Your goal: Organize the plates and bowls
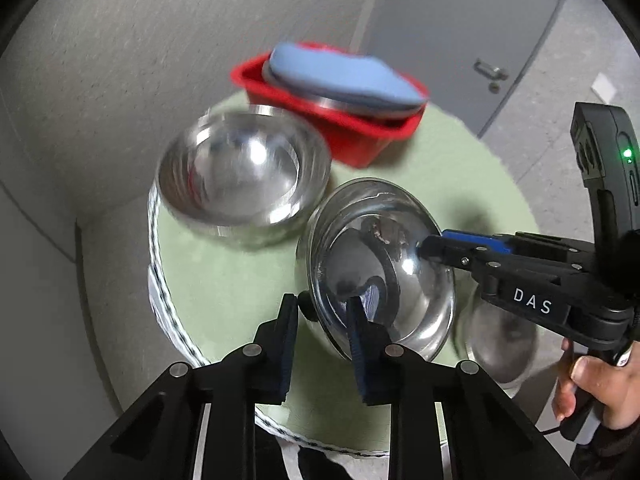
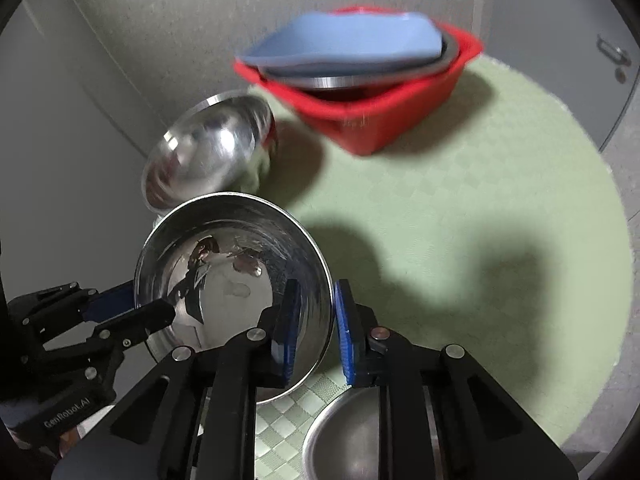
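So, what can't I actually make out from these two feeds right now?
- Red basket contents: the blue plate covers them in both views; only a steel rim shows.
- Far steel bowl: motion-blurred in both views.
- Low steel bowl: hidden by right gripper fingers, cut by the frame edge.
- Held bowl: whether it touches the table is unclear.

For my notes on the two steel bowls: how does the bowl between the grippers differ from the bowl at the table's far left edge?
The held bowl is tilted, and both the left gripper and the right gripper straddle its rim. The far bowl sits apart, with no gripper touching it. The far bowl also appears to rest in another bowl; the held one is single. Both are shiny steel and look empty.
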A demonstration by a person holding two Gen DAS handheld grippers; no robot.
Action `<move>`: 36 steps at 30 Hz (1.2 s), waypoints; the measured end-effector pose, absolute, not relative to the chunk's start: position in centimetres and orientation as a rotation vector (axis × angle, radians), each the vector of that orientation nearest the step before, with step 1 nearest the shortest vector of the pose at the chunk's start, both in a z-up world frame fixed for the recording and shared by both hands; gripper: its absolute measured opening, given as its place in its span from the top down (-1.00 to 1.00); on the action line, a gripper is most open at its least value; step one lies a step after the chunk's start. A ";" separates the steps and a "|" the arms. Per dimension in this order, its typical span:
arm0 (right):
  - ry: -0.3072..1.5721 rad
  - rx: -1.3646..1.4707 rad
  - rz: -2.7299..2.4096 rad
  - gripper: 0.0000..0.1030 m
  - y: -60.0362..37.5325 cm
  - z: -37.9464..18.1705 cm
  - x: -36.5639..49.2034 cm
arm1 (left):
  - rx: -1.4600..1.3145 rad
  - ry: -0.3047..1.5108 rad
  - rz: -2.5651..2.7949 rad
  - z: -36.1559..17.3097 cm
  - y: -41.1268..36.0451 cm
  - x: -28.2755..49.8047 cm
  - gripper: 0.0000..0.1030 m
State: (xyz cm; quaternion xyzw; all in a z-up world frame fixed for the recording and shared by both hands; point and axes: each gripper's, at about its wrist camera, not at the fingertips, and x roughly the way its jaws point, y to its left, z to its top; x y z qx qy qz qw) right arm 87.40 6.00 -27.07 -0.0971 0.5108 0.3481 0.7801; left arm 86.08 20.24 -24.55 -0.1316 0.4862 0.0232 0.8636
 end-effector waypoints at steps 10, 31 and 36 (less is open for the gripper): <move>1.004 -0.183 0.725 0.66 12.0 -22.5 89.0 | -0.271 0.943 0.055 -20.1 26.5 88.0 0.60; 1.113 -0.165 0.619 0.61 17.4 -26.5 91.8 | -0.227 1.082 0.022 -26.1 32.8 96.4 0.46; 1.103 -0.129 0.602 0.22 16.8 -26.3 91.6 | -0.223 1.067 -0.006 -26.0 32.0 96.4 -0.19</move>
